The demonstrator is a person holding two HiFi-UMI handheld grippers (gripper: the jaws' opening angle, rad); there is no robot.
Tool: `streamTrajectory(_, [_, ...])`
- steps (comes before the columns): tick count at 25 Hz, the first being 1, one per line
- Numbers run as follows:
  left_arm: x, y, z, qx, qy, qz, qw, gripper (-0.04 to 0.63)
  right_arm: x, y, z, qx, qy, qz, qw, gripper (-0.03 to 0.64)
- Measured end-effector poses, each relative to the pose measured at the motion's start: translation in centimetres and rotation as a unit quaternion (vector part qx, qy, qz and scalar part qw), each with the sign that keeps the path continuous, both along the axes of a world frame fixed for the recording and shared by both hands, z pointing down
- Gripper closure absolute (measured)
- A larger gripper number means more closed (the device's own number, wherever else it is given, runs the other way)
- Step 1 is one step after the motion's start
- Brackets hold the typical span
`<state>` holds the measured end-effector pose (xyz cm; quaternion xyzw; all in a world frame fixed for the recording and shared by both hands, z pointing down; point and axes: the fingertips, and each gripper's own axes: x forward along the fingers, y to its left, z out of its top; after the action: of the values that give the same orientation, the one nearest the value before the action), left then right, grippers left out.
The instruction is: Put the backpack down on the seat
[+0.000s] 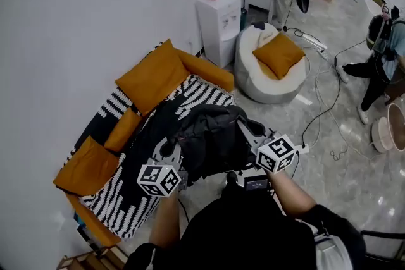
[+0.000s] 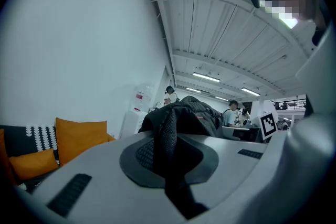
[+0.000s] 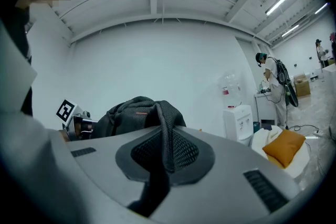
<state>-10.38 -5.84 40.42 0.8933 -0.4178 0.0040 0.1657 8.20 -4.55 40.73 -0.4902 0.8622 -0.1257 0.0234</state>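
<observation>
A black backpack (image 1: pixel 212 139) hangs in the air between my two grippers, over the front edge of the sofa seat (image 1: pixel 120 205) with its black-and-white striped cover. My left gripper (image 1: pixel 169 150) is shut on a mesh shoulder strap (image 2: pixel 168 147), and the bag's body (image 2: pixel 191 113) bulges just beyond the jaws. My right gripper (image 1: pixel 254 131) is shut on the other mesh strap (image 3: pixel 165 136), with the bag (image 3: pixel 128 113) behind it. Each gripper's marker cube shows in the other's view, the right gripper's cube (image 2: pixel 268 123) and the left gripper's cube (image 3: pixel 65 110).
Orange cushions (image 1: pixel 155 76) line the sofa's back against the white wall. A water dispenser (image 1: pixel 218 22) stands beyond the sofa, then a white beanbag chair (image 1: pixel 253 82) with an orange pillow. Cables (image 1: pixel 326 104) trail over the floor; a person (image 1: pixel 383 54) stands at the far right.
</observation>
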Motion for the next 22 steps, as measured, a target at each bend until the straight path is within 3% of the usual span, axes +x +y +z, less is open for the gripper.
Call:
streamTrajectory(11, [2.2, -10.8, -0.3, 0.009, 0.011, -0.038, 0.9992, 0.565, 2.3, -12.0, -0.5, 0.015, 0.006, -0.041, 0.999, 0.572])
streamTrajectory(22, [1.8, -20.8, 1.6, -0.012, 0.017, -0.046, 0.9987, 0.565, 1.8, -22.1, 1.4, -0.011, 0.002, -0.054, 0.998, 0.572])
